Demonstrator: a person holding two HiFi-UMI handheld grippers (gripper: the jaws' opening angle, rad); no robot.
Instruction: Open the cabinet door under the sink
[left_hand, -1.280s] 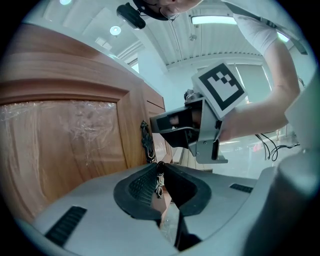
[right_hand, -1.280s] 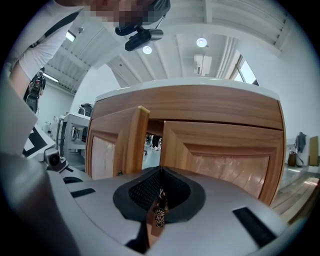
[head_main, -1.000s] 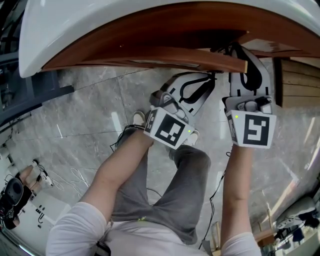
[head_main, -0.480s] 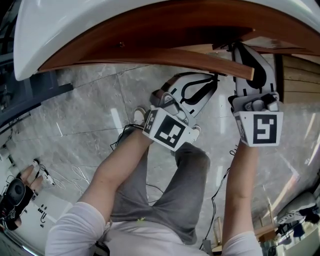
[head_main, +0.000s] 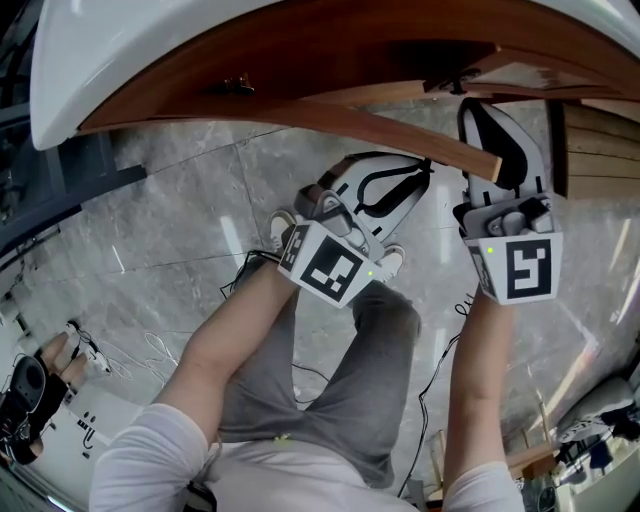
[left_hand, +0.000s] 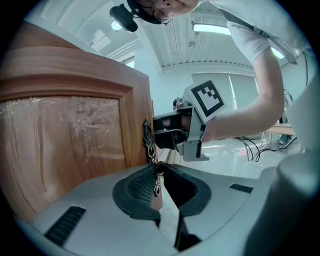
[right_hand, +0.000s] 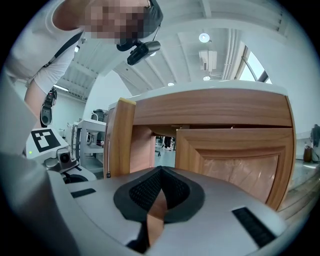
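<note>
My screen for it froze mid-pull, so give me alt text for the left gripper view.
The left gripper is shut on the dark metal handle at the edge of the wooden door. Beyond it, the person's arm holds the right gripper close to that edge.

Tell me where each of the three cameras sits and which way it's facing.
Head view: on the person's head, looking steeply down past the sink rim at the open cabinet door and floor; forearms and legs show.
Left gripper view: rides the left gripper, looking along jaws shut on the door handle; the person's right arm shows.
Right gripper view: rides the right gripper, jaws shut, facing the cabinet front; the person's shoulder shows.
Shared: each gripper view catches the other gripper; all show the door.
</note>
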